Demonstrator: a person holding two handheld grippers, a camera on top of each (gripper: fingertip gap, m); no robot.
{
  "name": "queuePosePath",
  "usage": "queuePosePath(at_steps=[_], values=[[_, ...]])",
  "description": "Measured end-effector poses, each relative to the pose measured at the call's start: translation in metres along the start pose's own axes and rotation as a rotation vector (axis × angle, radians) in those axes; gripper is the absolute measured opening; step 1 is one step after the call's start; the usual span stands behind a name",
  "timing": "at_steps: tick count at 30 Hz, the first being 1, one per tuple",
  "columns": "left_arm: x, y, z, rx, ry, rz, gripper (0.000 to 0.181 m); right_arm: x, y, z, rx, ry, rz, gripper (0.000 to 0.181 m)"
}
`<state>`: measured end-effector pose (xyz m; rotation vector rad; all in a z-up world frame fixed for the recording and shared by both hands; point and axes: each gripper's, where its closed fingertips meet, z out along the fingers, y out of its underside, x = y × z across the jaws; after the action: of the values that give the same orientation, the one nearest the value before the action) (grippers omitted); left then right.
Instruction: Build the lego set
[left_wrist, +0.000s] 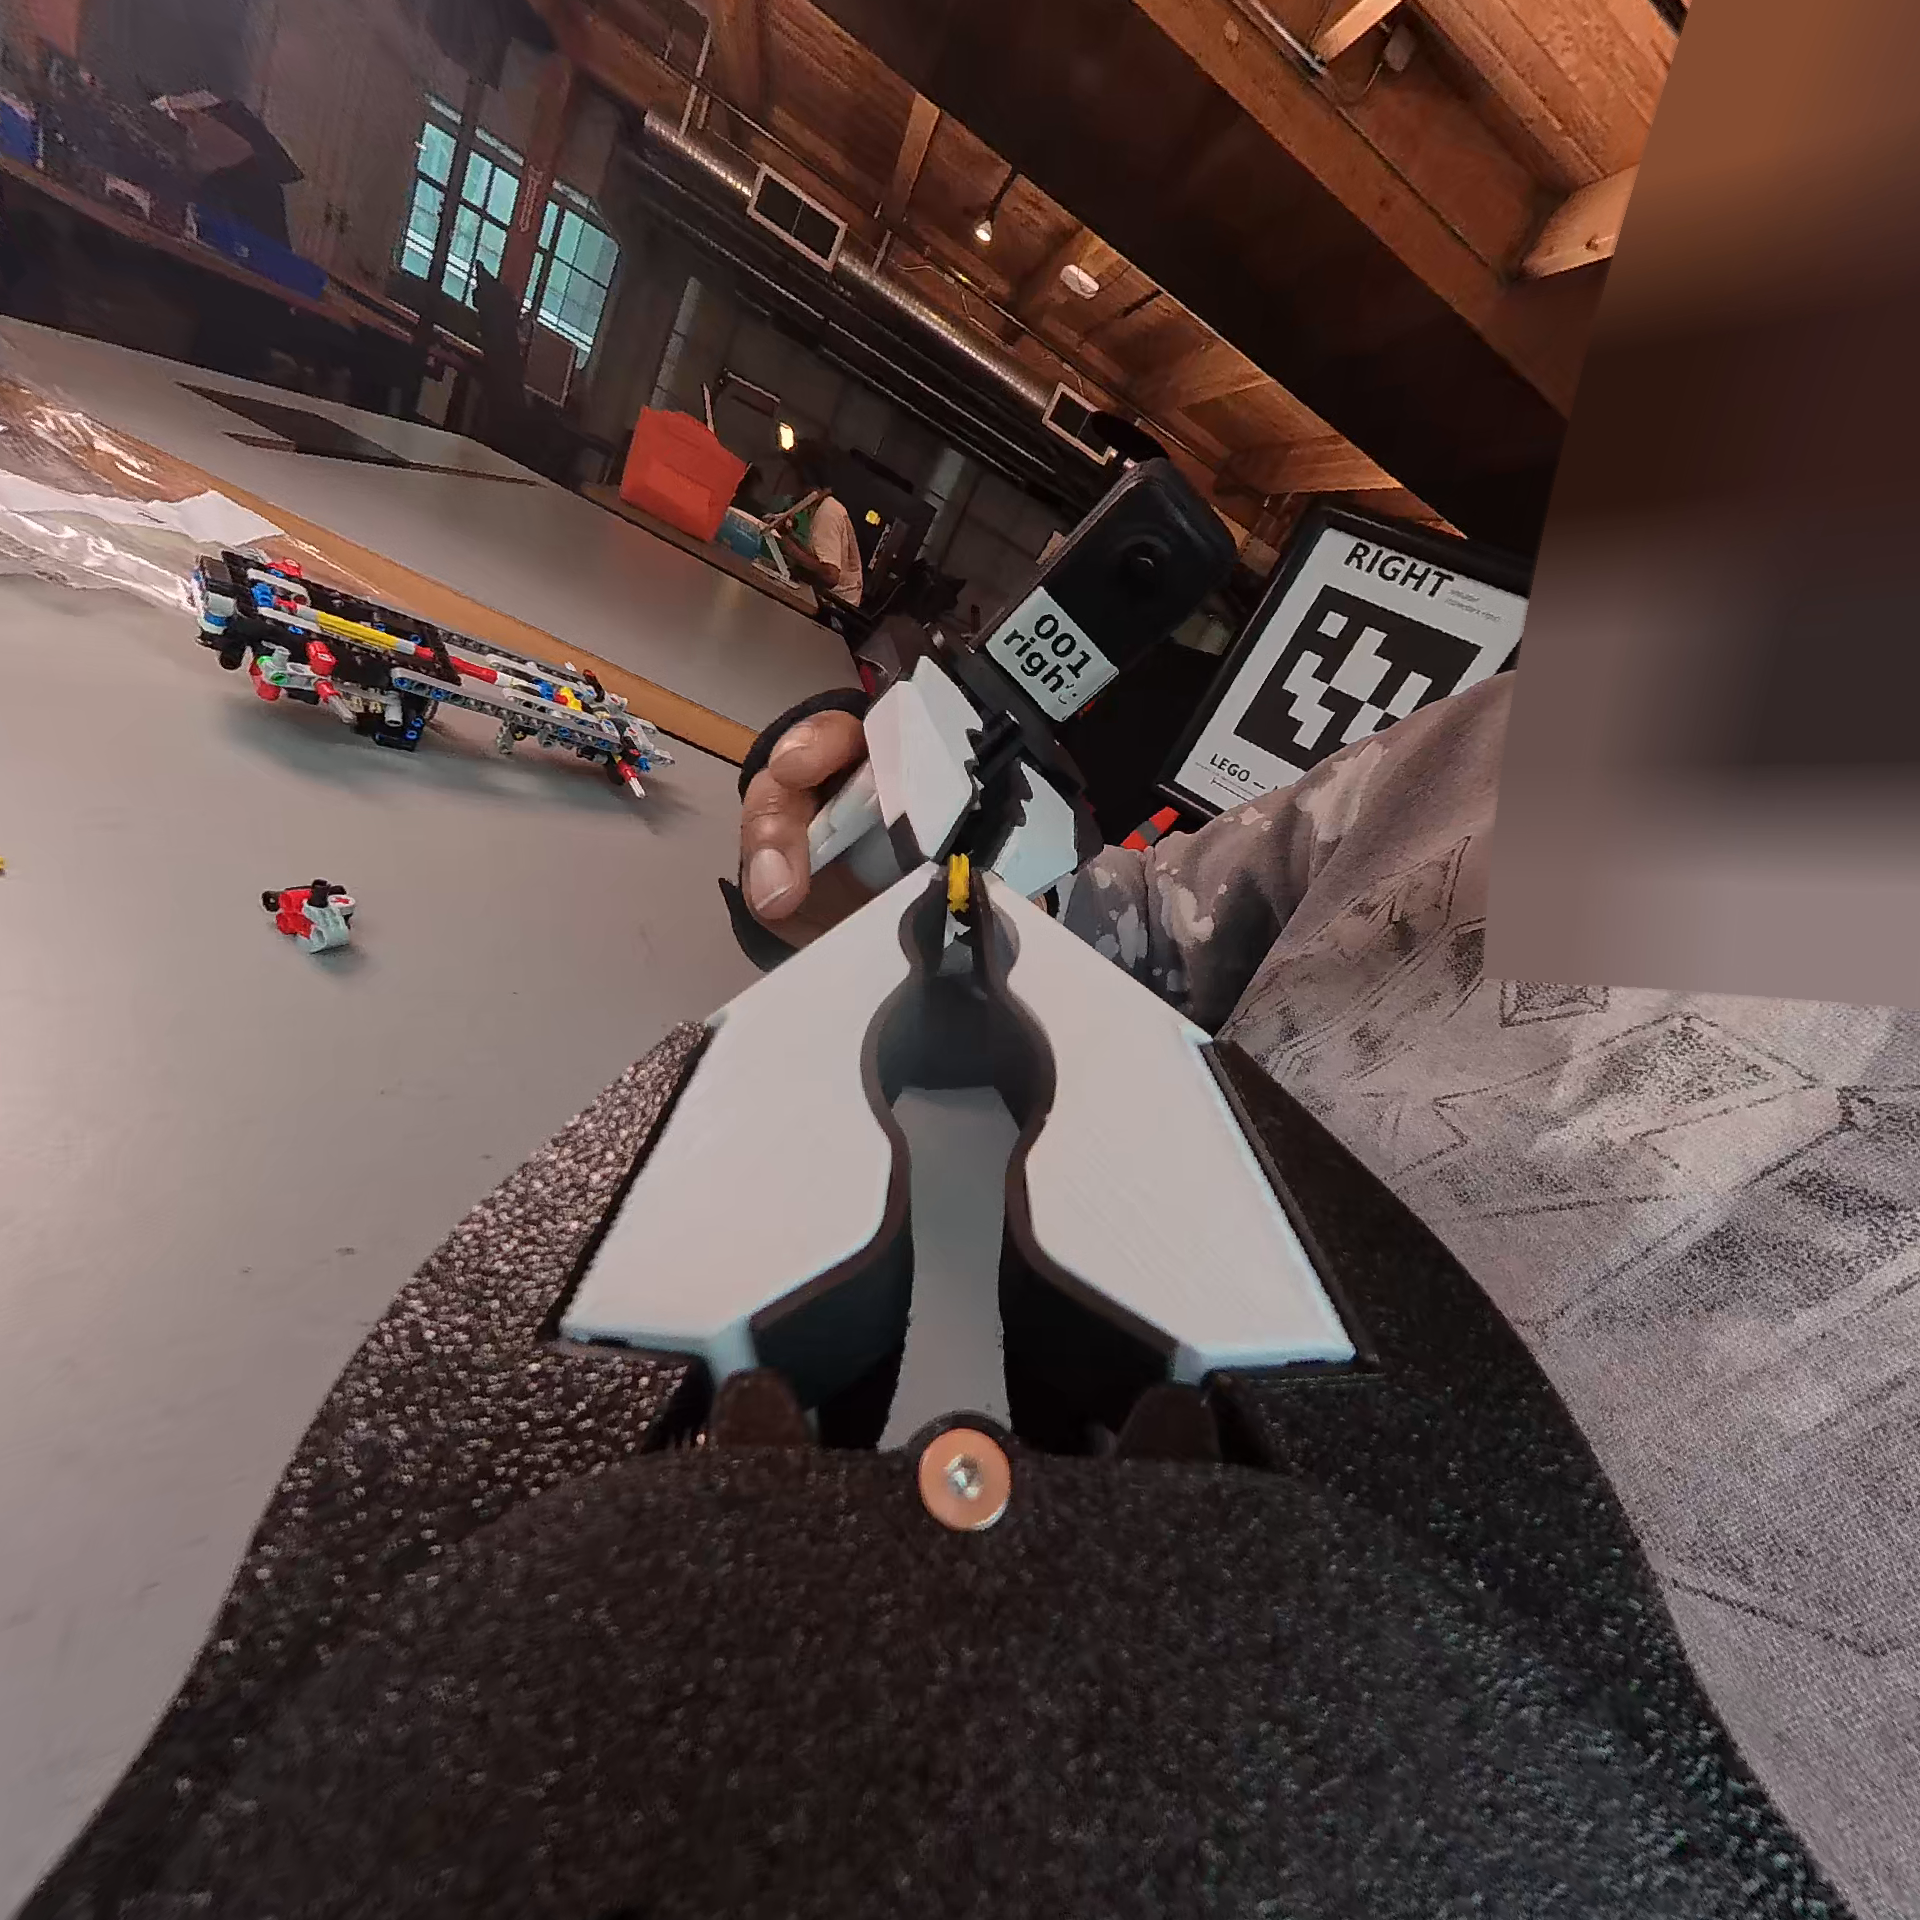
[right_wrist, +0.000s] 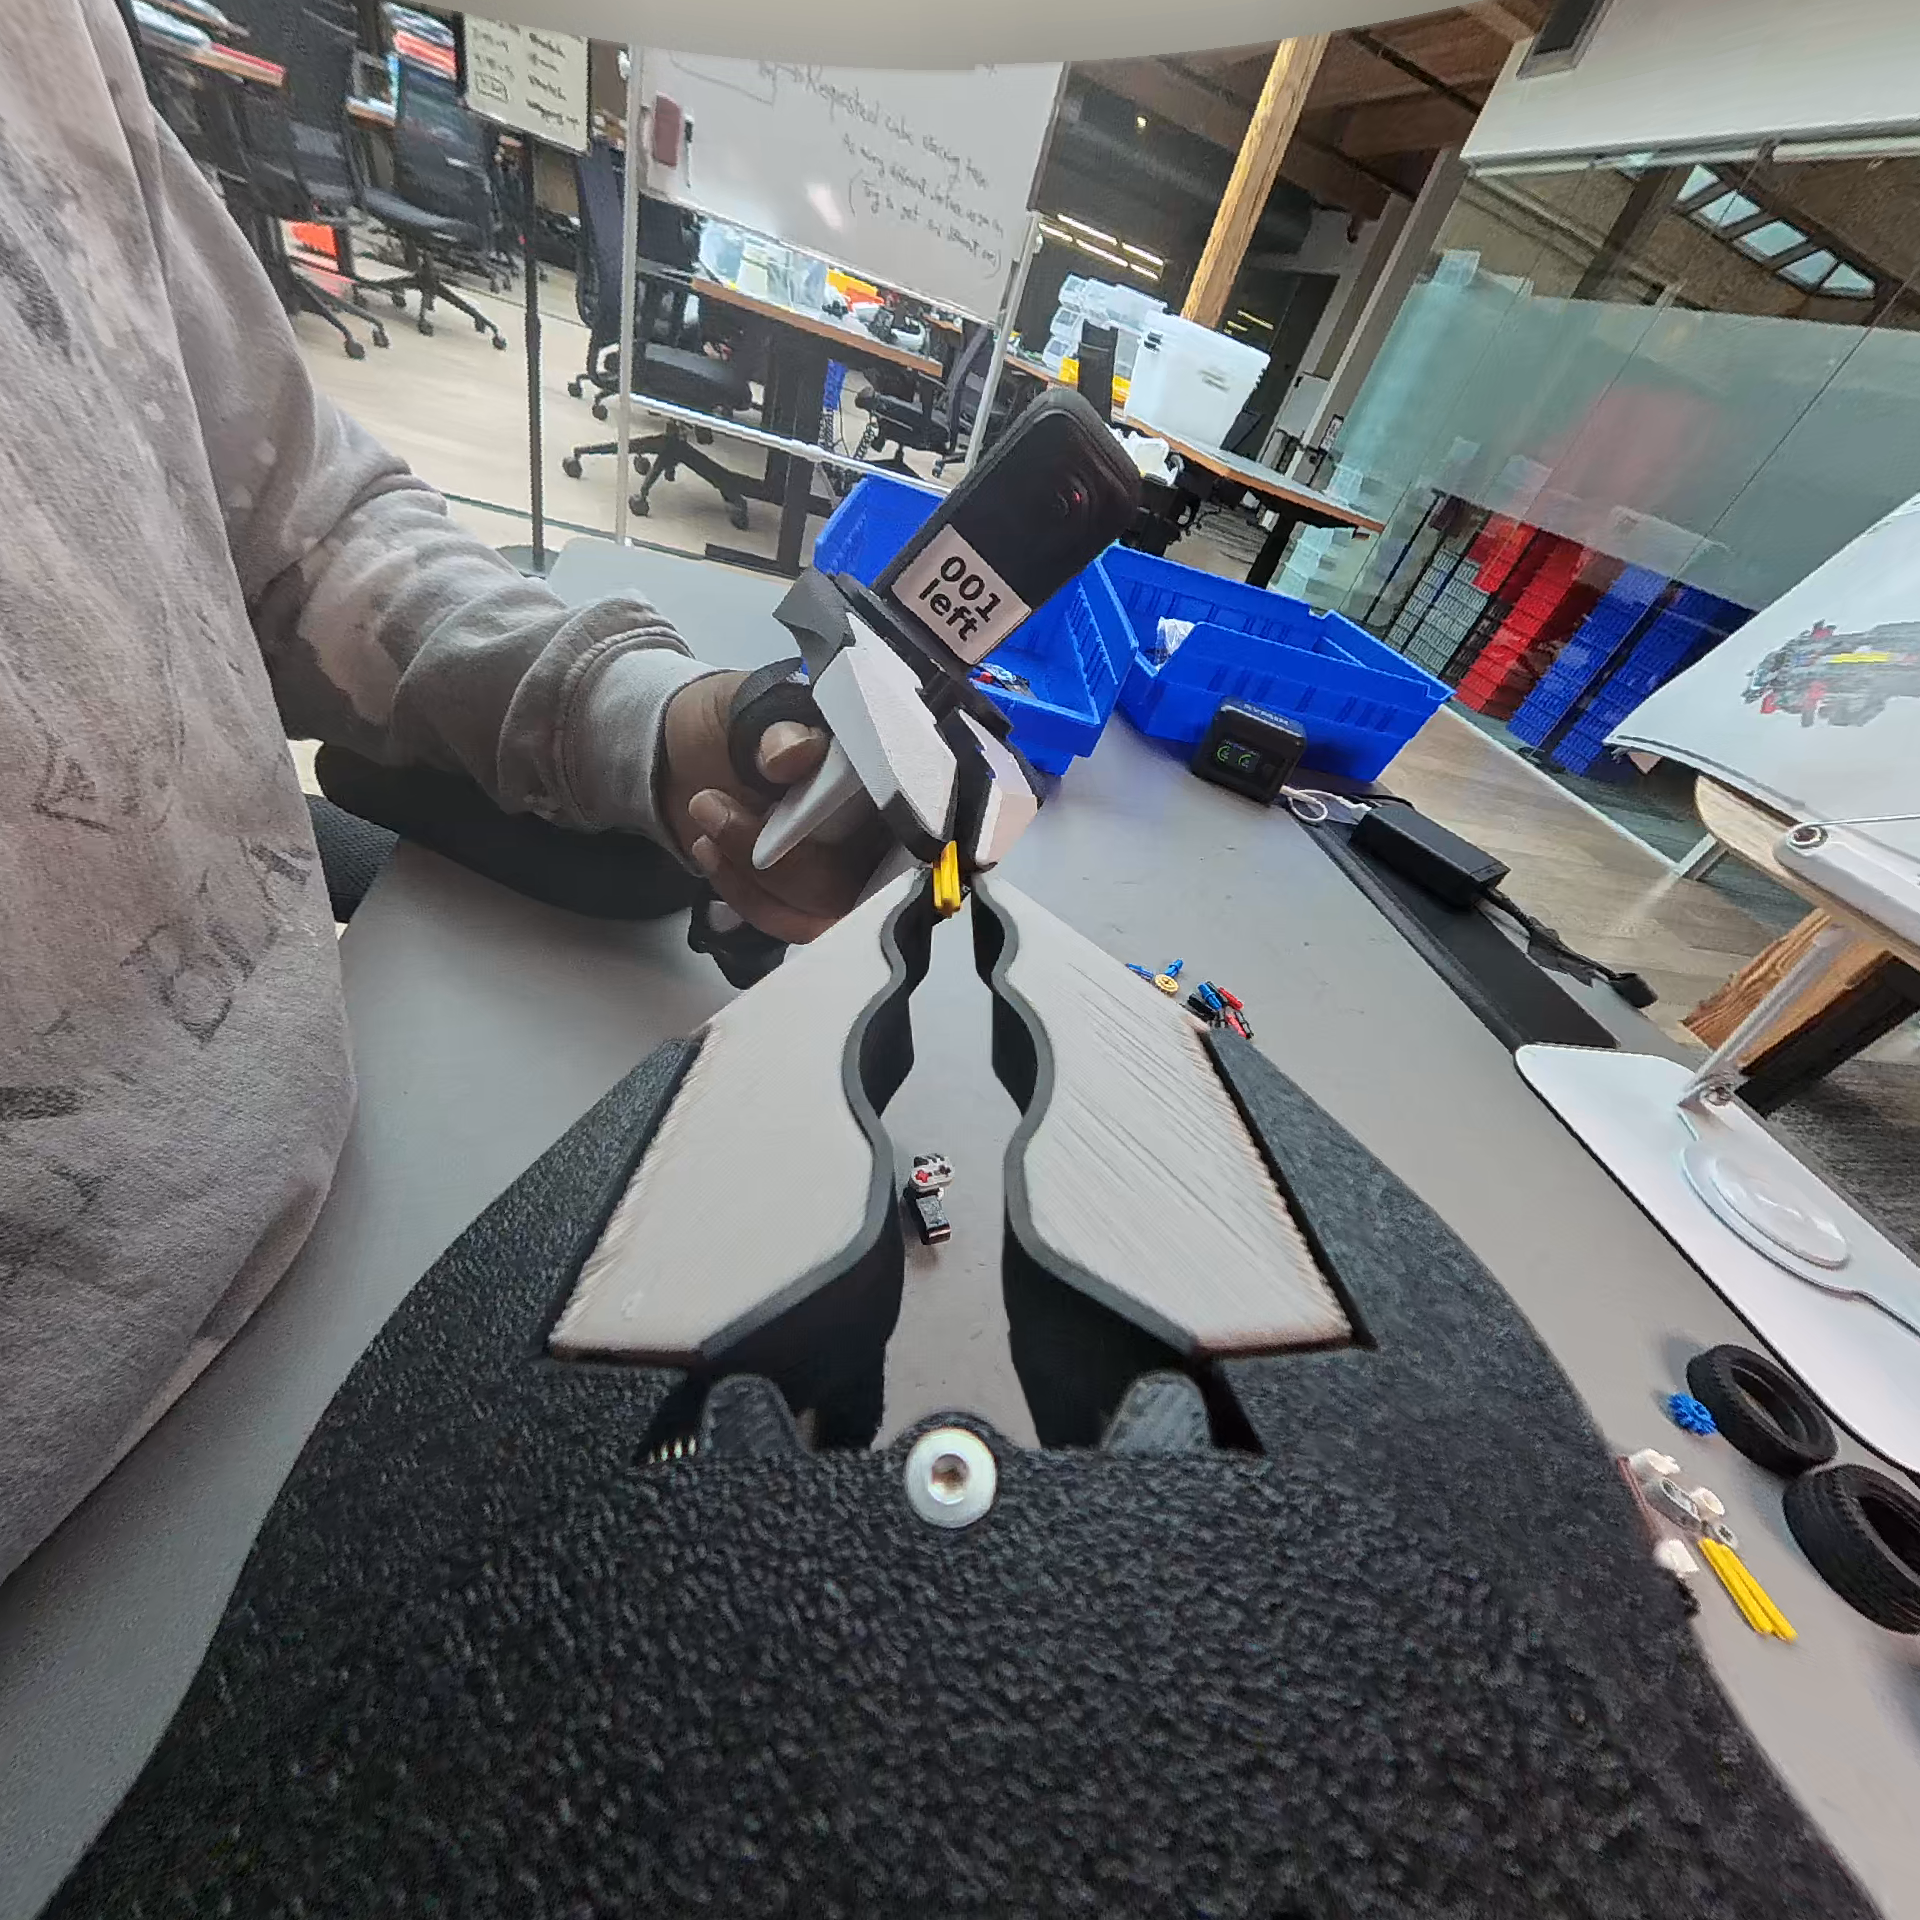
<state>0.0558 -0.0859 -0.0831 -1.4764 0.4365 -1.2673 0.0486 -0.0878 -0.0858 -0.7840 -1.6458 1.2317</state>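
My two grippers meet tip to tip above the grey table (left_wrist: 260, 1143). In the left wrist view, my left gripper (left_wrist: 958, 896) is closed down on a small yellow lego piece (left_wrist: 958, 881) that has a black part on it. The right gripper (left_wrist: 982, 800), held in a hand, faces it and touches the same piece. In the right wrist view, my right gripper (right_wrist: 948, 896) is pinched on the yellow piece (right_wrist: 945, 881), with the left gripper (right_wrist: 961, 831) right behind it. A long, partly built lego chassis (left_wrist: 416, 665) lies on the table at the far left.
A small red and grey sub-assembly (right_wrist: 930, 1195) lies on the table below the grippers. Blue bins (right_wrist: 1247, 665), loose pins (right_wrist: 1210, 1003), two black tyres (right_wrist: 1761, 1408), yellow axles (right_wrist: 1745, 1590) and an instruction booklet on a stand (right_wrist: 1818, 665) are to the right. A plastic bag (left_wrist: 83, 520) lies beyond the chassis. The tips of both grippers are at nearly the same place.
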Motion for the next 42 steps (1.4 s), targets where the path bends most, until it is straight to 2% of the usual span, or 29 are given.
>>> queuePosePath(at_steps=[10,17,22,26,36,42], values=[[0.004,0.001,-0.001,0.000,0.068,-0.087,0.002,-0.003,-0.003,0.001,0.025,0.018,-0.080,0.007],[0.007,0.009,-0.003,-0.050,0.160,-0.268,0.002,-0.010,0.000,0.002,0.004,0.041,-0.244,0.004],[-0.004,0.015,-0.004,-0.068,0.160,-0.460,0.002,-0.008,0.012,0.003,-0.051,0.103,-0.397,0.002],[-0.022,0.024,-0.007,-0.067,0.095,-0.586,0.002,-0.003,0.031,0.006,-0.126,0.153,-0.515,0.003],[-0.026,0.031,-0.010,-0.086,0.098,-0.639,0.002,-0.004,0.038,0.009,-0.119,0.145,-0.493,0.003],[-0.023,0.030,-0.010,-0.082,0.137,-0.661,0.002,-0.007,0.036,0.010,-0.106,0.102,-0.341,0.002]])
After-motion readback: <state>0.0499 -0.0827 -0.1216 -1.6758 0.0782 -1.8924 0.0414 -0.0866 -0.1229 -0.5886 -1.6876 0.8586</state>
